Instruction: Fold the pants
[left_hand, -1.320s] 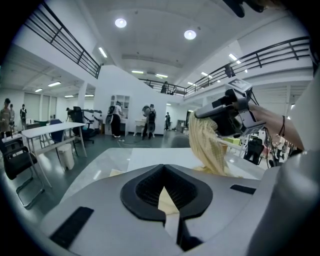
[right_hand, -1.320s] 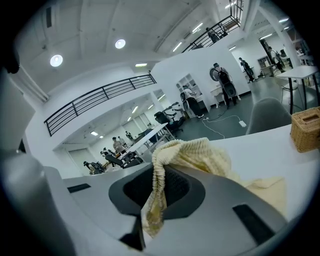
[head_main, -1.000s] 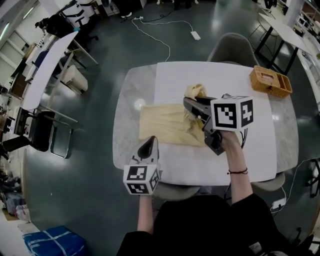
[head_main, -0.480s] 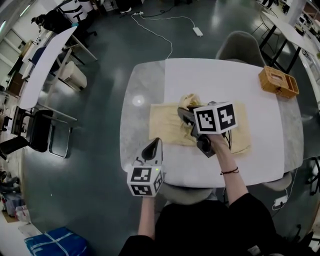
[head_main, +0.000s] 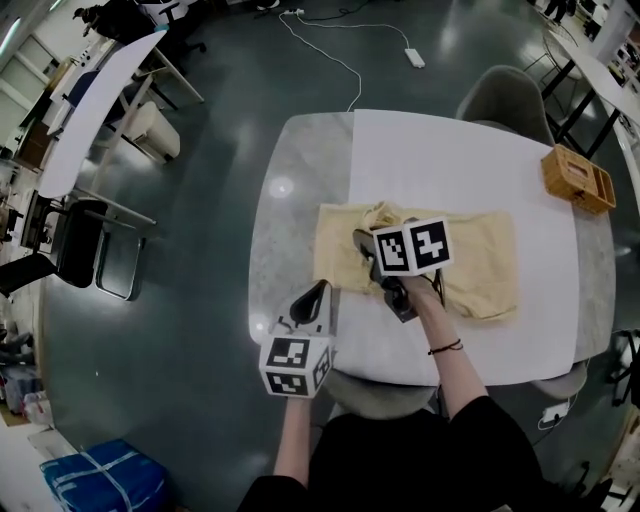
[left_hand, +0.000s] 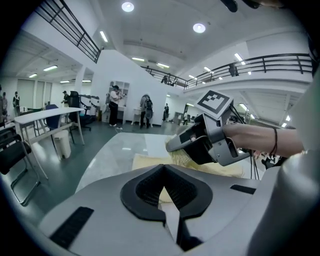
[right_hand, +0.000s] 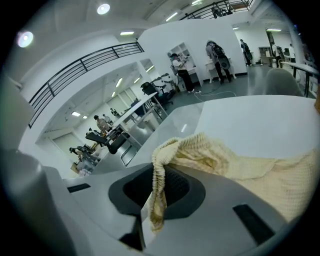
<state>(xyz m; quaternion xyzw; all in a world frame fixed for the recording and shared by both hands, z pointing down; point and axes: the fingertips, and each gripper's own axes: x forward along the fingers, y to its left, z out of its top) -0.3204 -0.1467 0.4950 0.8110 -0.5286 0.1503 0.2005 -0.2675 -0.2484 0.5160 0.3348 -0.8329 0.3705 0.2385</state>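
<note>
Pale yellow pants (head_main: 480, 265) lie spread across the middle of the white table (head_main: 440, 150). My right gripper (head_main: 362, 238) hovers low over their left part, shut on a ribbed edge of the pants (right_hand: 165, 150). That edge is lifted and bunched over the cloth below. The same cloth hangs through the jaws in the right gripper view (right_hand: 155, 200). My left gripper (head_main: 320, 288) is at the table's near left edge, short of the pants, shut with nothing in it (left_hand: 165, 192). Its own view shows the right gripper (left_hand: 172, 145) ahead over the pants (left_hand: 150, 162).
A wicker basket (head_main: 578, 180) stands at the table's far right corner. One chair (head_main: 510, 95) is behind the table and another (head_main: 380, 390) is tucked under the near edge. A power strip (head_main: 412, 58) and its cable lie on the floor beyond.
My right gripper has come down and nearer with the cloth edge still in it. My left gripper has edged forward and lower toward the table's edge.
</note>
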